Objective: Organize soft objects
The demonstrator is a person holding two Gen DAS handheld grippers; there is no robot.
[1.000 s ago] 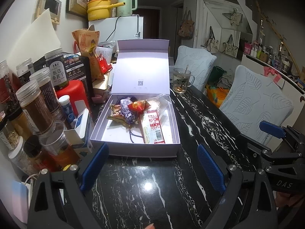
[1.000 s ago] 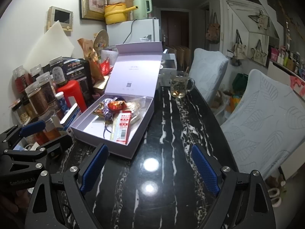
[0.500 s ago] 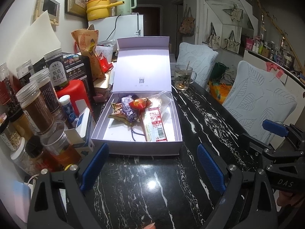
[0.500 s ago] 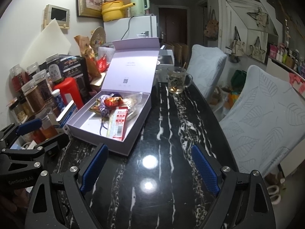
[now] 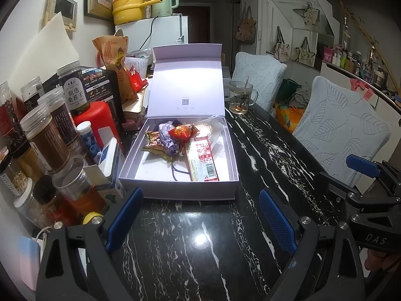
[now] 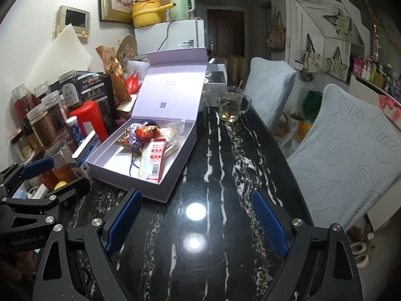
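From the left wrist, the left claw [image 5: 198, 219] hangs released over the dark surface [image 5: 200, 250], just short of the open box [image 5: 179, 188] holding soft pouches [image 5: 170, 140] — apparently already gathered. From the right wrist, the right claw [image 6: 196, 222] is likewise released and empty; closing the lid [image 6: 173, 92] seems left.

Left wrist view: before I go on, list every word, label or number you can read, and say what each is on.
"DAS" – on the right hand-held gripper, on its body at lower right.
"甄选桑葚干" – on the label of the jar behind the red container.
Box lid: a QR code with small print, too small to read.
Red-and-white packet in the box: printed text and a barcode, blurred.
Black package: text too small to read.
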